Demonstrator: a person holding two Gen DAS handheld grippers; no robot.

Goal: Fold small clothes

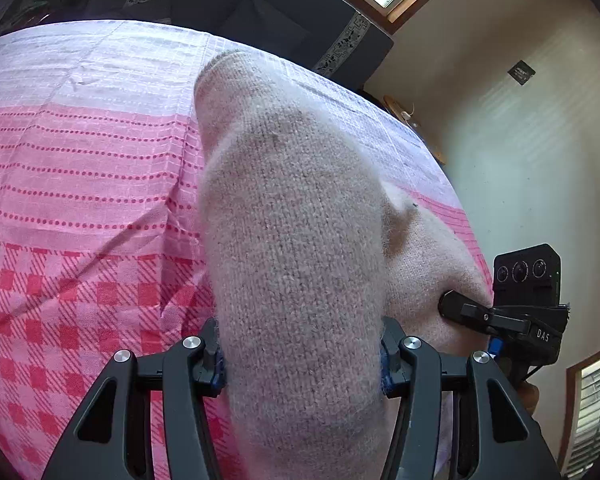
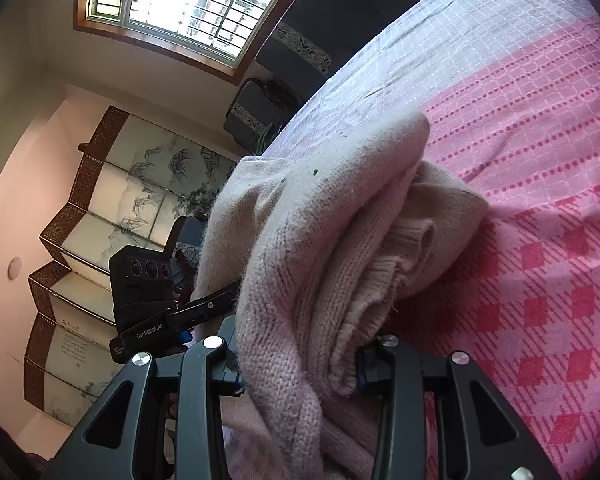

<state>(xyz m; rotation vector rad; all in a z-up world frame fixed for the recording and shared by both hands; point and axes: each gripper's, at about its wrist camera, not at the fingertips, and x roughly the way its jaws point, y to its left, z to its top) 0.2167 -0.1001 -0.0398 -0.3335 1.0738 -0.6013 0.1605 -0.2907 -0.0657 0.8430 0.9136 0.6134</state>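
Note:
A pale pink knitted garment [image 1: 296,216] lies bunched on the pink and white checked cloth [image 1: 80,200] that covers the surface. My left gripper [image 1: 302,364] is shut on a thick fold of the garment, which fills the gap between its fingers. My right gripper [image 2: 298,364] is shut on another bunched part of the same garment [image 2: 332,232], with ribbed edges showing. The right gripper also shows in the left wrist view [image 1: 476,312], pressed into the garment's right side. The left gripper shows in the right wrist view [image 2: 204,308], at the garment's left side.
The checked cloth [image 2: 540,160] stretches away to the far edge. A dark sofa [image 1: 260,4] stands behind it. A barred window [image 2: 188,4] and a folding painted screen [image 2: 112,200] are off to the left in the right wrist view.

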